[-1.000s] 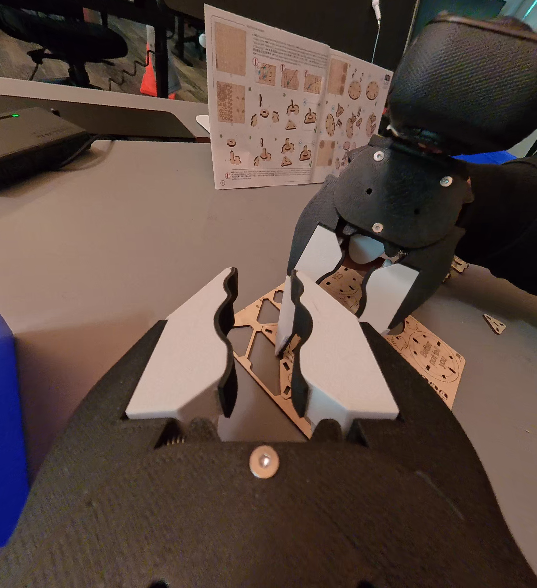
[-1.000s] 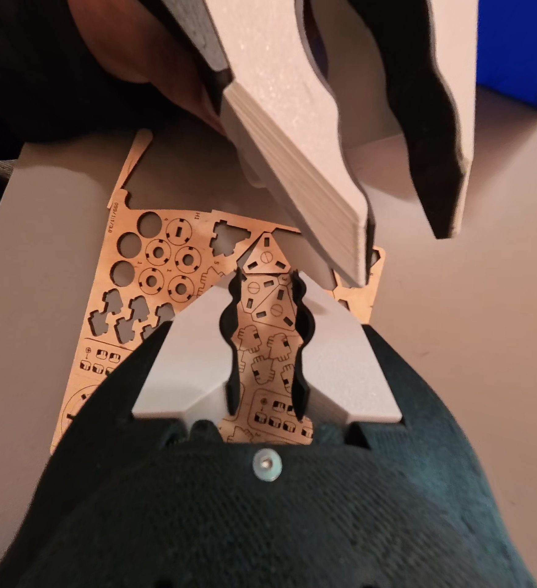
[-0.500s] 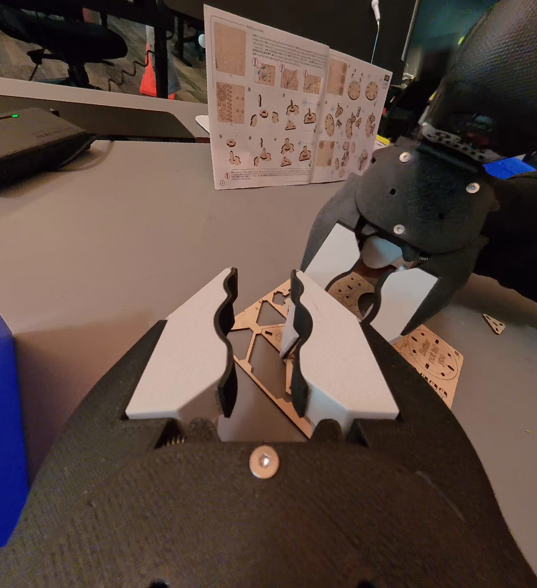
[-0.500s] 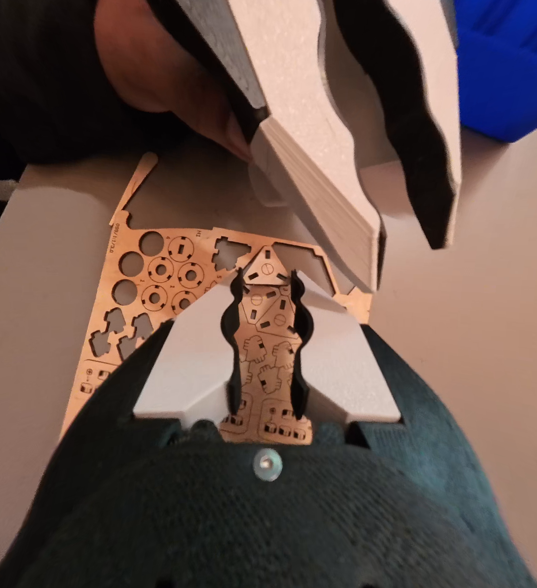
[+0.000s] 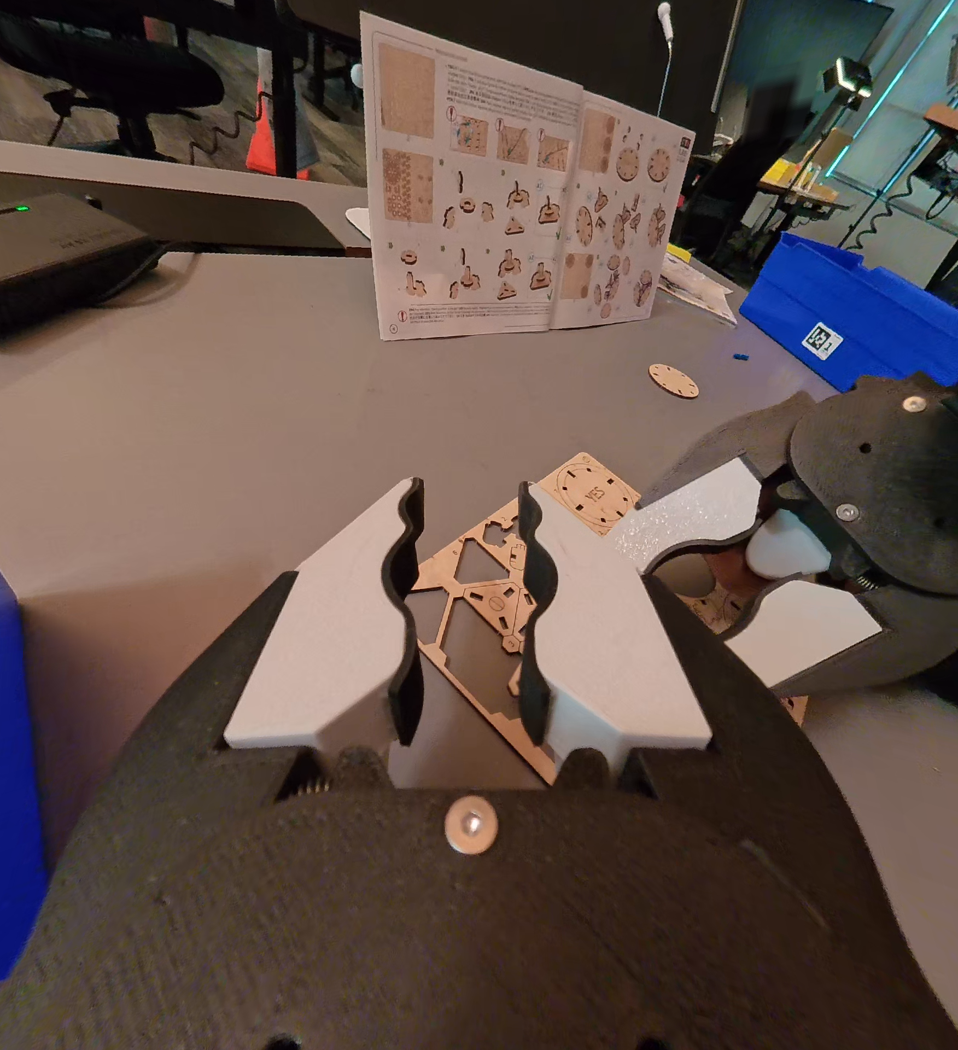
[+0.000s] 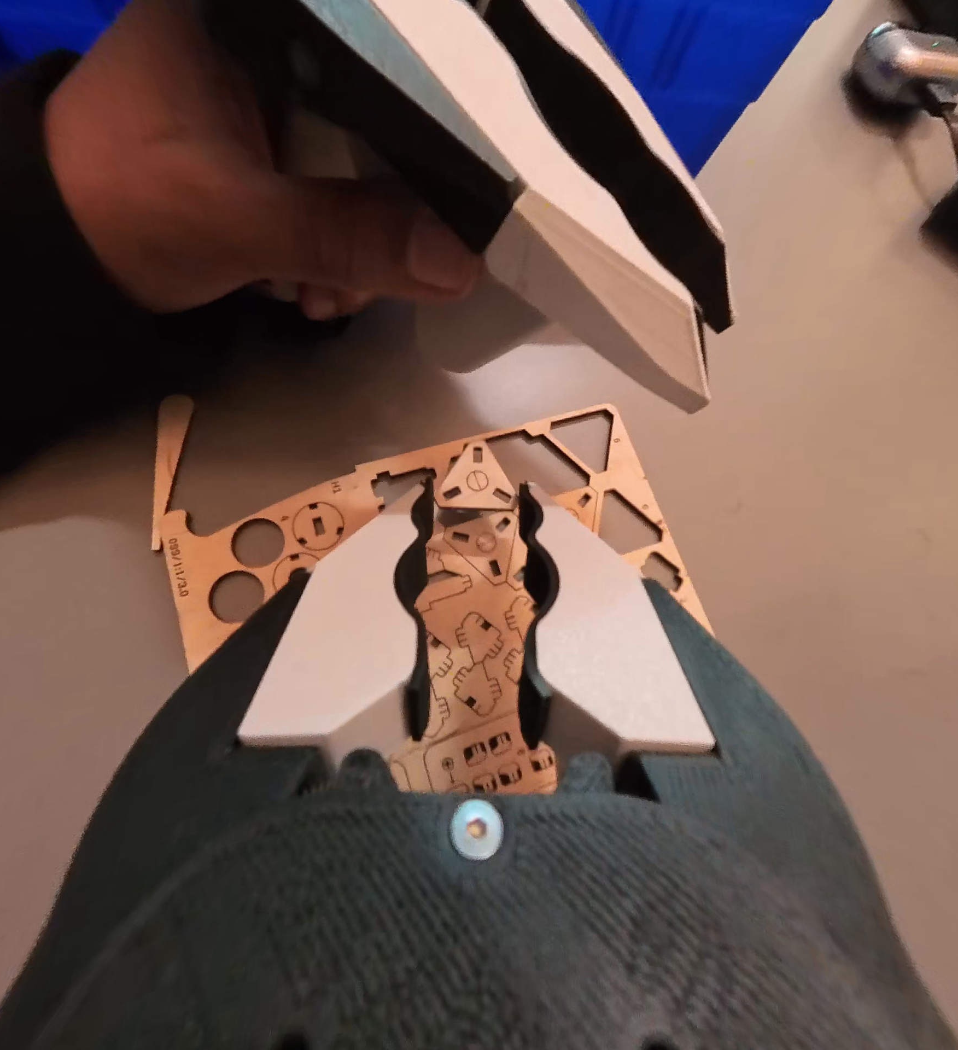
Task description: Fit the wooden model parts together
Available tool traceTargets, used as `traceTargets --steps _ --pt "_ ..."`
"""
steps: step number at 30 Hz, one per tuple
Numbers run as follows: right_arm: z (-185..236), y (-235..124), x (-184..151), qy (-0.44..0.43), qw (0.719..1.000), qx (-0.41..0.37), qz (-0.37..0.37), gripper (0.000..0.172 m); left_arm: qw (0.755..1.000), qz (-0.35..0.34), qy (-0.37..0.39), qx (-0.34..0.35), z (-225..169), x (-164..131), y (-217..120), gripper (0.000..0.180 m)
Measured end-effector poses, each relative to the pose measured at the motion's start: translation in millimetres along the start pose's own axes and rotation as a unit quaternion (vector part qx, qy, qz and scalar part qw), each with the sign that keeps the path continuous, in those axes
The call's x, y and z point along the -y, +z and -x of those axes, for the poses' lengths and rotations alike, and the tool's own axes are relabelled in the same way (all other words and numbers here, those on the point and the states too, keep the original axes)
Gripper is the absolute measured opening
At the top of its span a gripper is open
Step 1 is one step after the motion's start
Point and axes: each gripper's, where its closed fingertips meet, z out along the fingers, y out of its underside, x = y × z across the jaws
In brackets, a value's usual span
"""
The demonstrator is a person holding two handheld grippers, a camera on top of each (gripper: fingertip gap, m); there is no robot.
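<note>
Right wrist view: right gripper [image 6: 474,500], jaws partly open, pads flanking a raised triangular wooden piece [image 6: 474,474] on the plywood sheet [image 6: 630,454]; contact unclear. Left gripper [image 5: 471,494] open, empty. Blue bin [image 5: 863,295] far right, contents hidden.

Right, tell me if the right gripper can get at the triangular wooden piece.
Probably yes: the right gripper is open, the triangular wooden piece sits at its fingertips in the plywood sheet, and the left gripper hangs clear above.
</note>
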Motion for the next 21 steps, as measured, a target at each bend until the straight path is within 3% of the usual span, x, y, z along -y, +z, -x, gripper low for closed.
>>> traceTargets --steps 21 --pt "8 8 -10 -0.081 0.995 0.058 0.019 0.028 1.0 0.004 -0.001 0.0 0 -2 1 0.032"
